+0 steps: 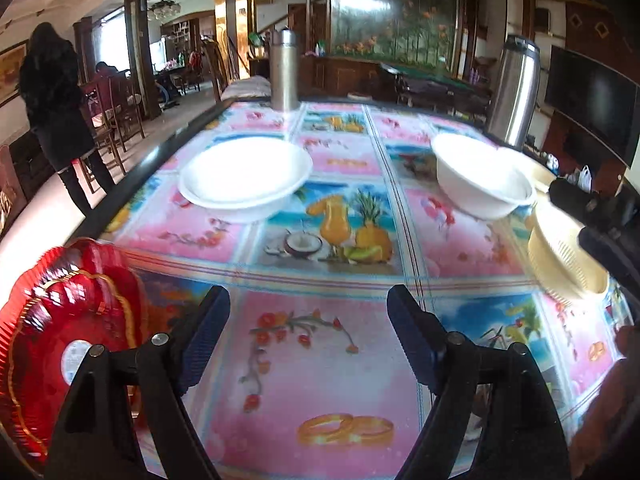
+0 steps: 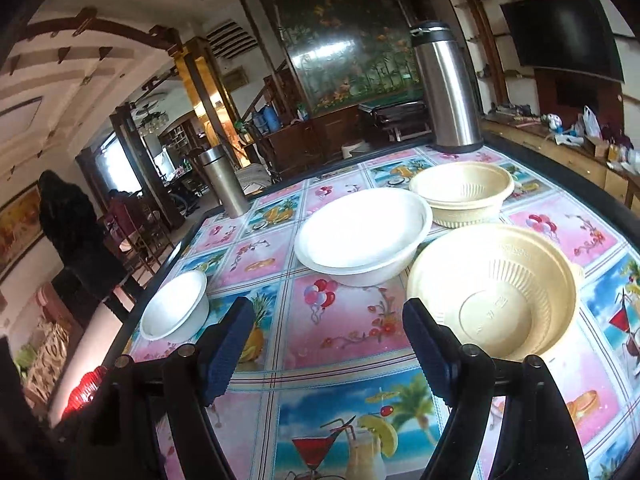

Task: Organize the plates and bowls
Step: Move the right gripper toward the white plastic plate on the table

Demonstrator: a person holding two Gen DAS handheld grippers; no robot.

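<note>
Only the left wrist view shows the red scalloped plastic plate at the table's left edge, beside the wide-open, empty left gripper. The right view alone shows two cream ribbed plastic bowls next to a white bowl; the right gripper is wide open, holding nothing.

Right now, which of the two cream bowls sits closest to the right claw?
The near cream bowl, right beside the open right claw, by its right finger. The other cream bowl sits farther back, near the tall steel flask.

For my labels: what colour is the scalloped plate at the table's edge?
Red with gold trim: scalloped plate, clearest in the left wrist view.
</note>
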